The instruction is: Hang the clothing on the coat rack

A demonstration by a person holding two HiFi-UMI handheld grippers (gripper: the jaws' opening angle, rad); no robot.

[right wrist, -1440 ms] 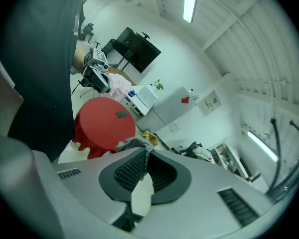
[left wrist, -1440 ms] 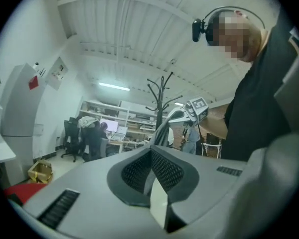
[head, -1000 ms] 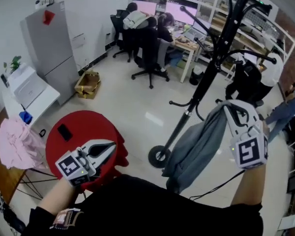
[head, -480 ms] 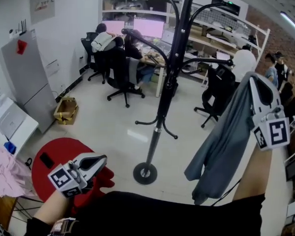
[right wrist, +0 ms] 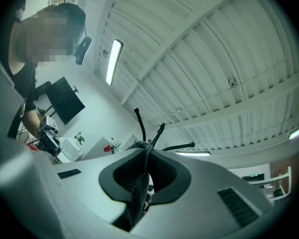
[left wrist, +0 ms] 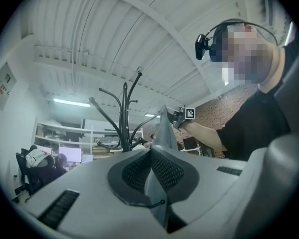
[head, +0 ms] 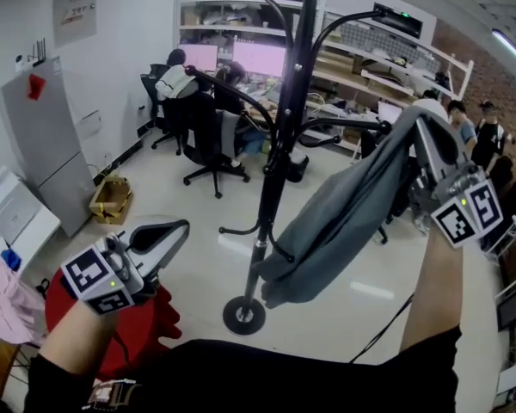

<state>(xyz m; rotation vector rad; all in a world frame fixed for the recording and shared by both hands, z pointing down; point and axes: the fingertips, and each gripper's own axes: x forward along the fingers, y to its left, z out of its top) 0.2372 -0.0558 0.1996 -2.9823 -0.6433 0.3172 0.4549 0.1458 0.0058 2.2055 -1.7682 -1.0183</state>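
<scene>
While right tongs (head: pixel 426 136) pinch grey garment (head: pixel 344 222) by coat rack (head: pixel 275 170), left tongs (head: pixel 176 229) sit closed above white floor (head: pixel 189 209).

Bright, even indoor light; fisheye bending at every rim.
A strip light (right wrist: pixel 112 61) flares at 11 o'clock in my right gripper view, and the floor (head: pixel 374 291) carries a pale glare patch at 4 o'clock. Both gripper views vignette to black; the pinched clothing (right wrist: pixel 141 180) reads, I think, as dark close-up blur.
</scene>
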